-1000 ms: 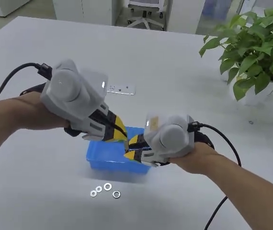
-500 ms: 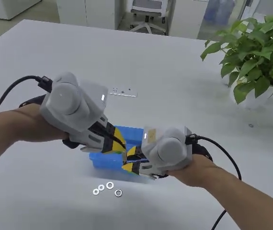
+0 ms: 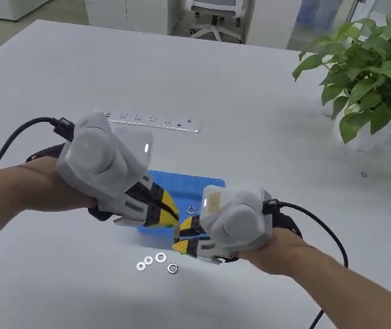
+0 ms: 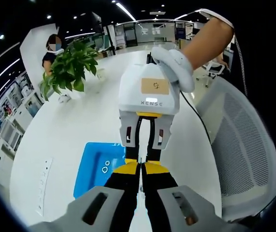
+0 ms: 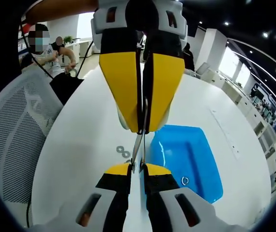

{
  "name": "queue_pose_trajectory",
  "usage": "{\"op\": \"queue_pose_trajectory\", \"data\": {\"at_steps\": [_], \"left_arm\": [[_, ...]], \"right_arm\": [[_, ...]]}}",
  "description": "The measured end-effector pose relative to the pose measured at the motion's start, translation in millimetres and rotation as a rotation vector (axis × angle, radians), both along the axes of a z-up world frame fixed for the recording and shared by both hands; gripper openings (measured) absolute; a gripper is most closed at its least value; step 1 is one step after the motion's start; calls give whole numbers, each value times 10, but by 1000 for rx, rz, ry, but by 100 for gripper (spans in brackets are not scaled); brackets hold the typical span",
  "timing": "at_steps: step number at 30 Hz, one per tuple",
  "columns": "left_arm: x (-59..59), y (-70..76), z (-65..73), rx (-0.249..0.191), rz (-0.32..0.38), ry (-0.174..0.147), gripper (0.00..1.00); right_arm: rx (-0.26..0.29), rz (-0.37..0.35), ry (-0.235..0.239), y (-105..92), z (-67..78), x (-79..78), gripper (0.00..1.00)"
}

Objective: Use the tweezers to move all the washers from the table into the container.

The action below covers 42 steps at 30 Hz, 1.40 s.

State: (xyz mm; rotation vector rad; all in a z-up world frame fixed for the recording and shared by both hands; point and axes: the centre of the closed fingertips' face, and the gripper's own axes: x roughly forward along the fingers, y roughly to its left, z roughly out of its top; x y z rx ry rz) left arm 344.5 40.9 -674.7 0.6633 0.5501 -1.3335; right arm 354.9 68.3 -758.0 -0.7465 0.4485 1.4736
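the right gripper (image 5: 138, 168) has its yellow-tipped jaws pinched on the lower end of the thin steel tweezers (image 5: 140, 137). the left gripper (image 5: 143, 129) faces it tip to tip, jaws drawn to a narrow slit with the upper end of the tweezers in it. in the left gripper view the right gripper's white shell carries the word "xense" below a tan sticker whose mark is too small to read. just beyond the meeting tips sits the blue container (image 5: 196, 145), a shallow rectangular tray, with a washer (image 5: 185, 181) on its floor. four more washers (image 3: 158, 262), small flat silver rings, lie in a loose cluster on the desk (image 3: 250, 123) just beside the container's near wall. the desk is wide, white and matt. a white power strip (image 3: 151, 121) lies beyond the container, and a leafy potted plant (image 3: 377, 62) stands at the far right. a grey mesh chair (image 4: 244, 145) stands beside the desk in a bright open office with ceiling spotlights.
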Motion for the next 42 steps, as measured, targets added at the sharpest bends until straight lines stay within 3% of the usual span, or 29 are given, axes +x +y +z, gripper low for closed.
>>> {"op": "queue_pose_trajectory", "data": {"at_steps": [22,42], "left_arm": [[-178,9,-245,-7,7,69,6],[-167,26,-376,-11,18,86,6]], "right_arm": [[-11,2,65,-10,-255,-223,12],[-12,0,87,-3,-366,-239,12]]}}
